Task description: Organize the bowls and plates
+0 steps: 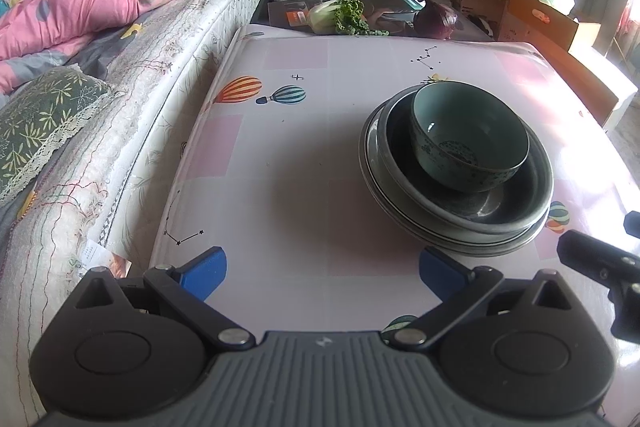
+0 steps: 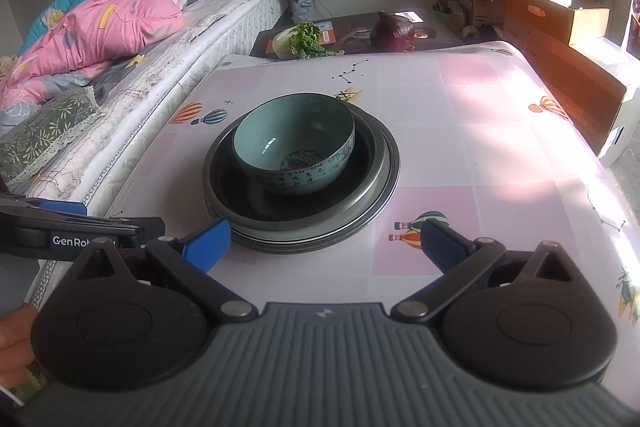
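Left wrist view, nearest item: left gripper (image 1: 322,273), blue fingers spread wide, nothing between them, poised over the table (image 1: 280,155) with its balloon-print cloth. Right wrist view: right gripper (image 2: 325,242), fingers likewise spread wide and empty, just short of the stack.

Mid-table: teal bowl (image 2: 294,147), upright, seated inside a dark deep plate (image 2: 360,183), which rests on further stacked plates (image 2: 288,245).

Far edge: leafy green vegetable (image 2: 304,41) and red cabbage (image 2: 392,31) on a dark board.

Left of table: bed (image 1: 132,99) with pink quilt (image 1: 80,3).

Far right: cardboard boxes (image 2: 556,15).
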Tool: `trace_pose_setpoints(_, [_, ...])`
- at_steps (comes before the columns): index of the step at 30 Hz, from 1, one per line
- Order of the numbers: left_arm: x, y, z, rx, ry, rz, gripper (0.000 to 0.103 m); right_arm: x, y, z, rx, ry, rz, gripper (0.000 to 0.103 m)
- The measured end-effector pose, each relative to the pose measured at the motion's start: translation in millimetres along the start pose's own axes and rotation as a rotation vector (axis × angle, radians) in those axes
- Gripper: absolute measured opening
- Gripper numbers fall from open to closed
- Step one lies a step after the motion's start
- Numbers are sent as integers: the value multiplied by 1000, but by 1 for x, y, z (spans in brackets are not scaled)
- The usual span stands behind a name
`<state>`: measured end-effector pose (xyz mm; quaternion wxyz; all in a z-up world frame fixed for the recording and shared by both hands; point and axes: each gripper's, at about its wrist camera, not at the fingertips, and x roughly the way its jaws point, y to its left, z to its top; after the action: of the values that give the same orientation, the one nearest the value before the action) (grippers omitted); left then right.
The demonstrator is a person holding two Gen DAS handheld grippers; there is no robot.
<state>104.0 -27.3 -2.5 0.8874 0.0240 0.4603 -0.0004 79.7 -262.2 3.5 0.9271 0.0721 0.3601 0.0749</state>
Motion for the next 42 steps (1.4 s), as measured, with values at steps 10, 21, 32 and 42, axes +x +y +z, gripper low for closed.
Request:
trace_pose_setpoints(10, [-1, -4, -3, 17, 18, -20, 103, -3, -2, 1, -6, 0, -21, 102])
trace_pose_setpoints(21, [-1, -9, -5, 29, 42, -53, 103, -1, -3, -1, -3, 15, -35, 102])
trace_pose_setpoints(32, [-1, -10, -6, 30, 48, -56, 103, -3, -4, -3, 0, 15, -37, 102])
trace_pose_setpoints(42, [-1, -10, -6, 31, 49, -56, 103, -4, -4, -4, 3, 15, -36, 102])
